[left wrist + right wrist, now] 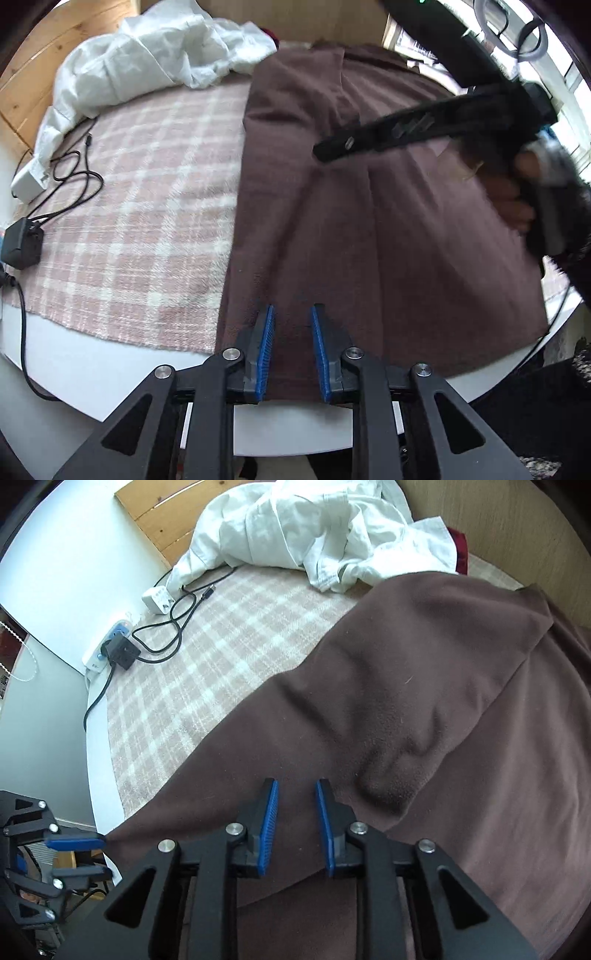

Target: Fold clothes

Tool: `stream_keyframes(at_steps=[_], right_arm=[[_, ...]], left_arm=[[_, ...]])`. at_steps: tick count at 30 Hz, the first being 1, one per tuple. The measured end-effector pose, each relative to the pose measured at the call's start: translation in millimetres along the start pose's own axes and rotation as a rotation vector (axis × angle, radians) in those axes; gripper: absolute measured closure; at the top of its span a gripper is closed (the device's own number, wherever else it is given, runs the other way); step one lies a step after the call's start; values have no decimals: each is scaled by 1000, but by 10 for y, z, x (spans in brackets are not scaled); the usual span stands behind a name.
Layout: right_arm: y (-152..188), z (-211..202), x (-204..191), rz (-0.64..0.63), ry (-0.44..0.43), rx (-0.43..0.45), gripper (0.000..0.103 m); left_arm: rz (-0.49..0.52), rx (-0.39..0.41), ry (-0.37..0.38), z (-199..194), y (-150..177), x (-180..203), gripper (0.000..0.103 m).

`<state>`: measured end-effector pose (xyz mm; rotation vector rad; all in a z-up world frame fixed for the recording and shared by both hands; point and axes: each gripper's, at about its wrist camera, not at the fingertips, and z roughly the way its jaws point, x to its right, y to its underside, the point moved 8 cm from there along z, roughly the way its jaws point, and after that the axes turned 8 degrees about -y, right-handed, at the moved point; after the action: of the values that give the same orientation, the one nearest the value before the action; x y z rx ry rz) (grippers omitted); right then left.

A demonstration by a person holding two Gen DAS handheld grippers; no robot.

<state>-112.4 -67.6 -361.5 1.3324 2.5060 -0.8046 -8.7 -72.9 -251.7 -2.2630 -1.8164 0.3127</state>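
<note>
A brown garment (369, 221) lies spread over a pink plaid blanket (140, 206). In the right wrist view a flap of the brown garment (424, 686) is folded over itself, with a raised crease. My left gripper (293, 308) is open over the garment's near hem, with cloth showing between its blue pads. My right gripper (296, 782) is also open above the cloth and grips nothing. In the left wrist view the right gripper (325, 151) is a blurred black bar held by a hand (513, 199). The left gripper (105, 856) stands at the garment's lower left corner.
A crumpled white garment (155, 55) lies at the far end against a wooden headboard (33, 74). A black power adapter (22, 245), looped cables (173, 627), a white charger (159, 600) and a power strip (110, 638) sit along the left edge. A dark red cloth (460, 550) peeks out from behind.
</note>
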Motion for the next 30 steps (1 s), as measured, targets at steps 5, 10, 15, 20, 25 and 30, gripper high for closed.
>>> stream_keyframes(at_steps=[5,10,15,20,25,30], right_arm=[[326,-831,235,131,-38,125,82],[1231,-2126,918,384,118,329,81],[1738,-3063,1539,455,359,344,81],[1464,-3448,2218,336,461,285,81],[910,-3029,3005,271,402,200,81],[611,-2365,3514,211,381,43,76]], left_arm=[[62,28,16,-201,-68,104,85],[219,93,171,-482,-278,647,84],[383,104,249,-546,-387,1531,84],[425,79,287,-448,-428,2159,78],[353,27,214,-253,-436,2221,78],[281,-25,140,-64,-438,2283,72]])
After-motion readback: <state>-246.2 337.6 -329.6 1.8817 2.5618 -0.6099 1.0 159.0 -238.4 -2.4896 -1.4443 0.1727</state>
